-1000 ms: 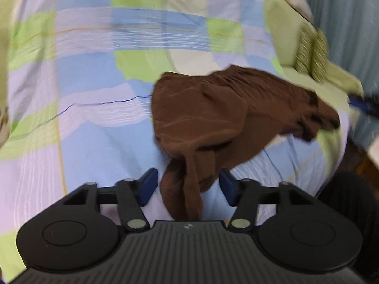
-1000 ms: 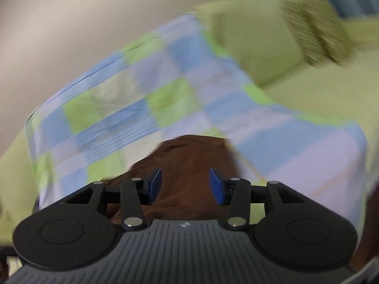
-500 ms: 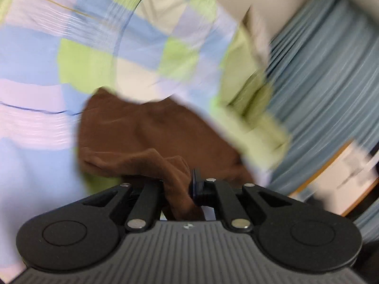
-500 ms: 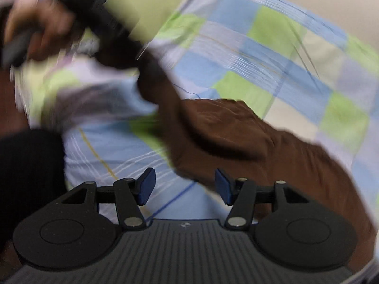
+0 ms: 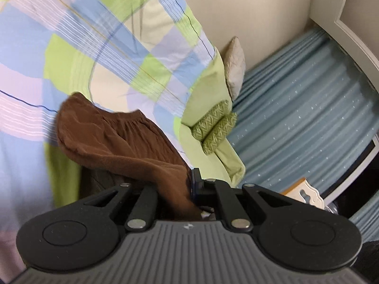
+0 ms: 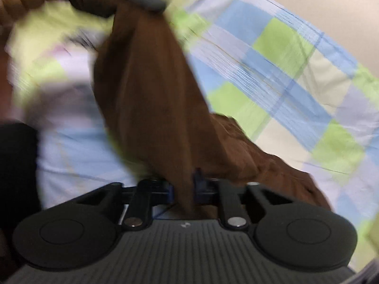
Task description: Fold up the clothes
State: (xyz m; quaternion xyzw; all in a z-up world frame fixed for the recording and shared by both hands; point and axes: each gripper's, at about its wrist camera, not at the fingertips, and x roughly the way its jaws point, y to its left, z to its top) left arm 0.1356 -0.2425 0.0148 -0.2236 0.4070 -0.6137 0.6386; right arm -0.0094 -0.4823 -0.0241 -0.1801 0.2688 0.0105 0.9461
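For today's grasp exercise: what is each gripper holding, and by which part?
Both hold the brown garment. The left gripper and right gripper each pinch a bunched fold; which part cannot be told.

Left gripper (image 5: 187, 187), open a second ago, now clamps the brown garment (image 5: 123, 139). Right gripper (image 6: 182, 189) has just closed on it. Garment lifted off the checked bedsheet (image 5: 94, 47).

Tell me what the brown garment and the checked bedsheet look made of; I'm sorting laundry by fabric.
The brown garment: seemingly a soft, thin, matte knit or light woven cloth; it gathers into fine pleats at a band and drapes limply. The checked bedsheet: probably smooth woven cotton or a blend, matte, with printed or woven stripes and flat creases. Neither fibre can be confirmed by look.
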